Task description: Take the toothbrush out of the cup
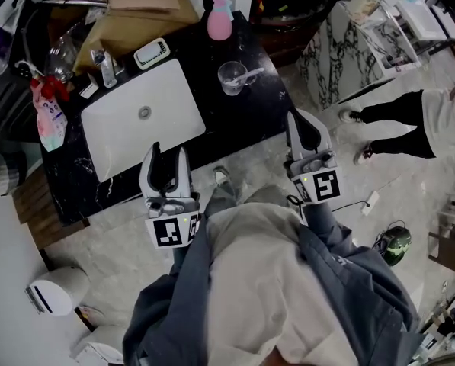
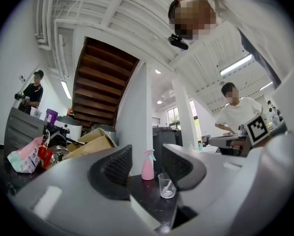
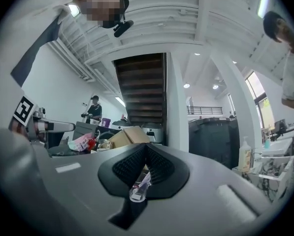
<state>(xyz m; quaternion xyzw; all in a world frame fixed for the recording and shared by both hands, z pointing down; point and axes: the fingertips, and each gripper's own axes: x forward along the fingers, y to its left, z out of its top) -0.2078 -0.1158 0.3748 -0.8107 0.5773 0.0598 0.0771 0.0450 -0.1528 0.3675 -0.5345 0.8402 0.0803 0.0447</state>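
Black bench (image 1: 269, 97), white sink (image 1: 143, 117) in the middle, open floor past the front edge. Left gripper (image 1: 168, 152) sits at that edge, jaws wide and empty. Right gripper (image 1: 303, 122) is off the corner, jaws pressed together, holding nothing. Cup (image 1: 232, 78) stands near the right edge, toothbrush (image 1: 248, 74) inside.

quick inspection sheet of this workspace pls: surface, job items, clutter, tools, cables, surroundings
surface: black counter with a white sink; nothing lies in the basin.
job's things: clear cup on the counter right of the sink; toothbrush in it, handle leaning over the rim.
clutter: pink spray bottle, white tray, pink packet, cardboard boxes.
grippers: left tool open, empty, at the counter's front edge; right tool shut on nothing, apart from the cup.
cables: power strip with its cord on the floor.
surroundings: person standing; marble-patterned cabinet; white bin.
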